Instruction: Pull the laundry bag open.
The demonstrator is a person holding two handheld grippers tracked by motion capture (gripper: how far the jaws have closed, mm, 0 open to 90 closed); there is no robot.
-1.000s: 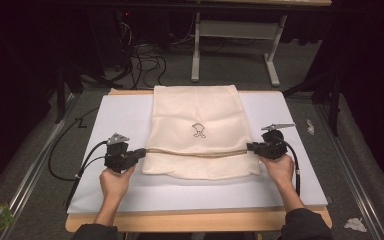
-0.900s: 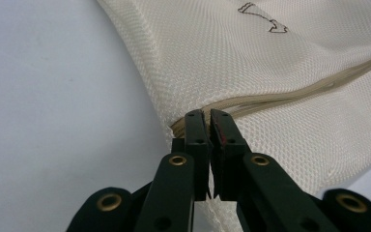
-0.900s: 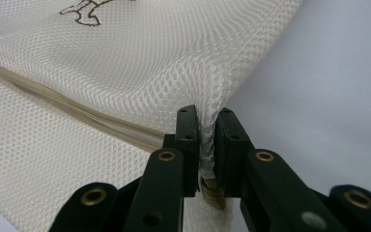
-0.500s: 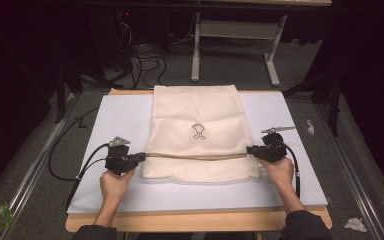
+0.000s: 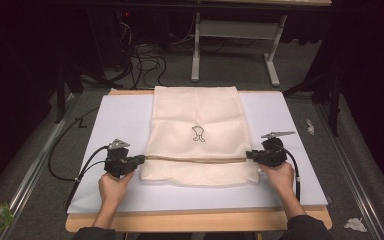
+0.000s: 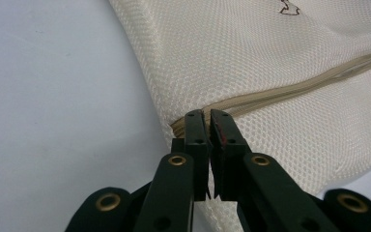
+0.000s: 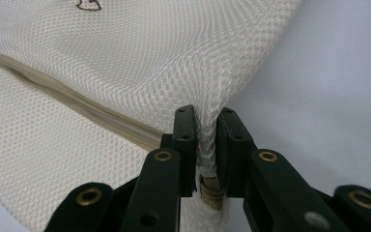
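The cream mesh laundry bag [image 5: 198, 135] lies flat on the middle of the white board [image 5: 290, 120], running from its far edge towards the near one, with a tan zipper [image 5: 195, 160] across it and a small dark emblem [image 5: 197, 134] above. The left gripper [image 5: 139, 160] is clamped on the bag's left edge at the zipper end. The right gripper [image 5: 249, 155] pinches a fold of mesh at the right edge, its jaws having just eased slightly wider.

Cream mesh bag [image 5: 197, 132] flat on white mat, near edge folded.
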